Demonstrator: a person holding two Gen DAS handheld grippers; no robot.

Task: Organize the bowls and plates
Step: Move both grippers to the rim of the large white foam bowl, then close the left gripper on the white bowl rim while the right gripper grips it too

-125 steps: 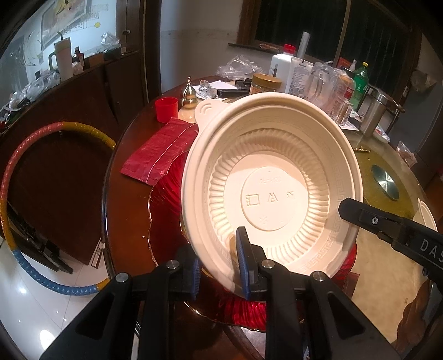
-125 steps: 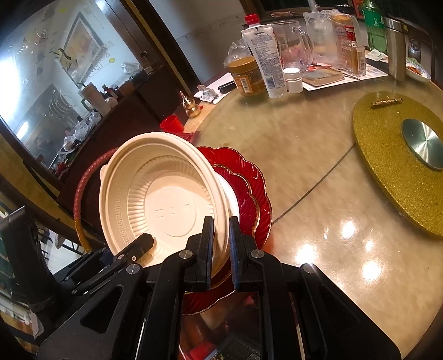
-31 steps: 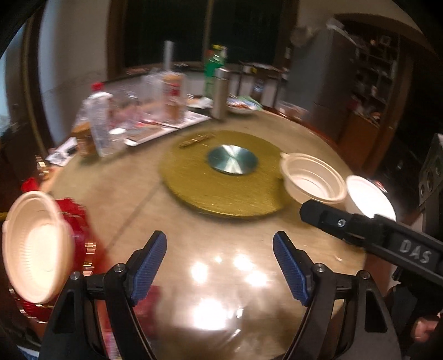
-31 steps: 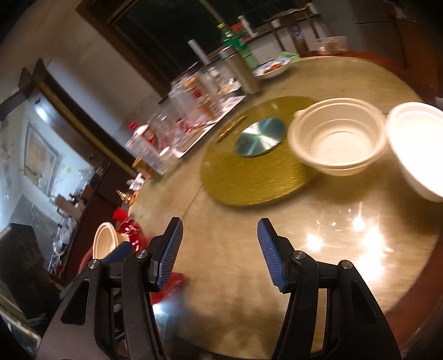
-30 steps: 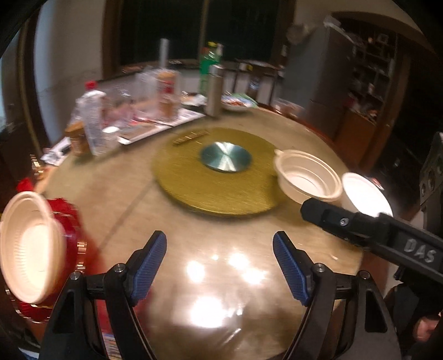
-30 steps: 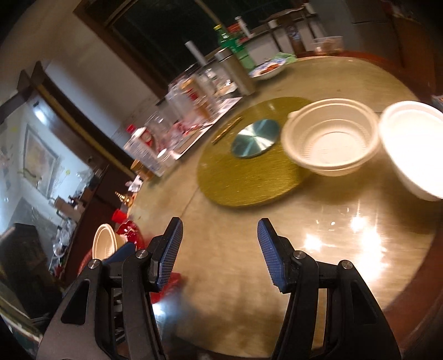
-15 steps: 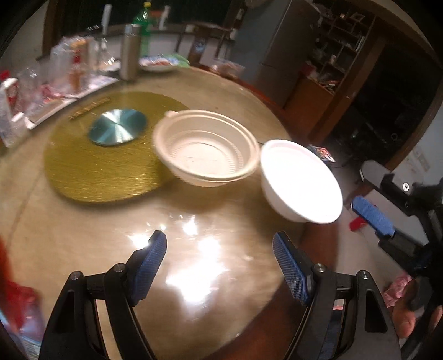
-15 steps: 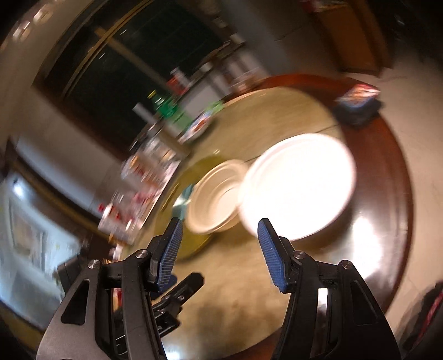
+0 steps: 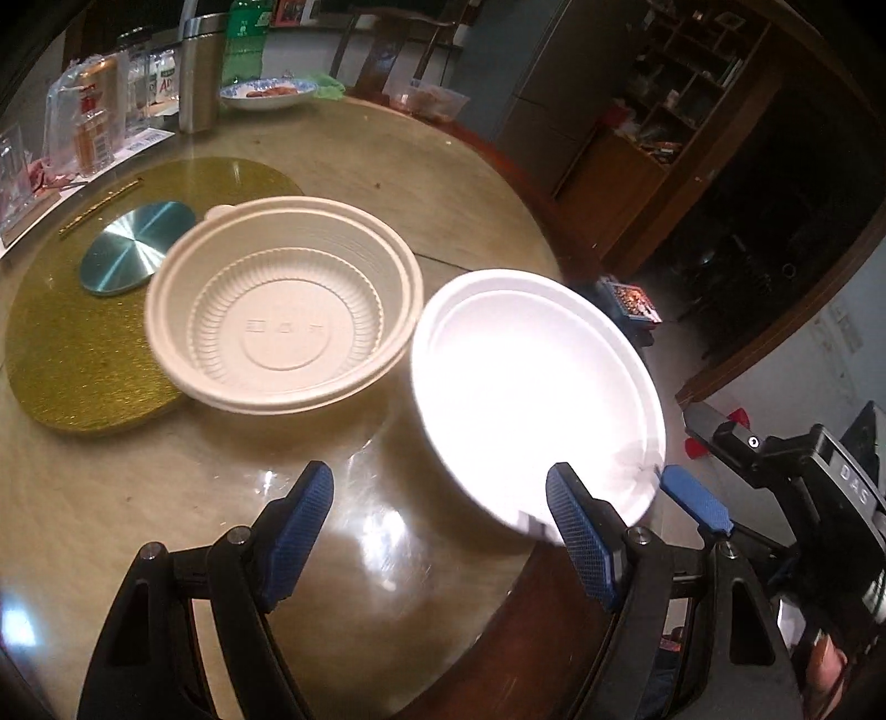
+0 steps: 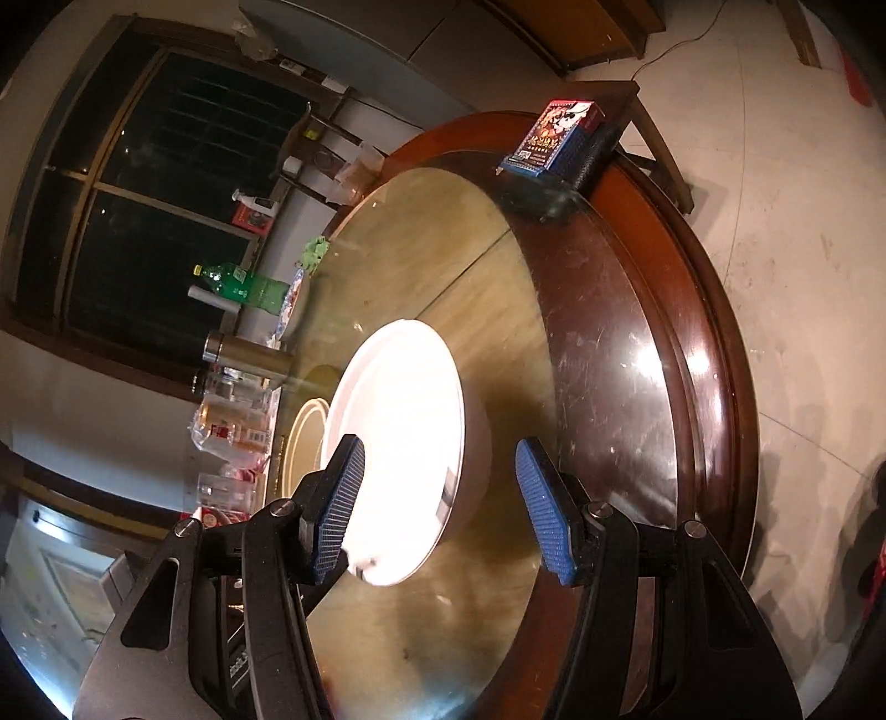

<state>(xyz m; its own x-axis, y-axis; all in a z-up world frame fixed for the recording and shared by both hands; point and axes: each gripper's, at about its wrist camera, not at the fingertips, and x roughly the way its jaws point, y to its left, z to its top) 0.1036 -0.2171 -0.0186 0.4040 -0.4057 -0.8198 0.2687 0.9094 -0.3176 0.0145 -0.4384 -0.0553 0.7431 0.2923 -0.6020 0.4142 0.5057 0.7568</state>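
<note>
- Close to the table's near edge, our left gripper (image 9: pixel 440 523) hangs over bare shiny glass with its jaws wide apart and nothing in them.
- Our right gripper (image 10: pixel 437 507) is open about halfway and holds nothing. In its own view the white bowl's near rim sits between the blue pads (image 10: pixel 545 512), and we cannot see them press on it.
- The white bowl (image 9: pixel 531 387) stands near the brown wooden rim of the table (image 9: pixel 559 609), with only a thin strip of room on that side.
- The cream bowl (image 9: pixel 282 310) stands just beside the white bowl; we cannot tell if they touch. It sits partly on the gold round mat (image 9: pixel 72 354).
- Bright light washes out the inside of the white bowl, so we cannot see into it. From the right wrist, the cream bowl is mostly hidden behind it.
- Farther off, a silver disc (image 9: pixel 135 246) lies on the mat.
- At the far side stand a metal flask (image 9: pixel 199 72), a green bottle (image 9: pixel 246 41), a plate of food (image 9: pixel 268 94) and some jars.
- A small printed box (image 10: pixel 556 135) lies at the far table edge.
</note>
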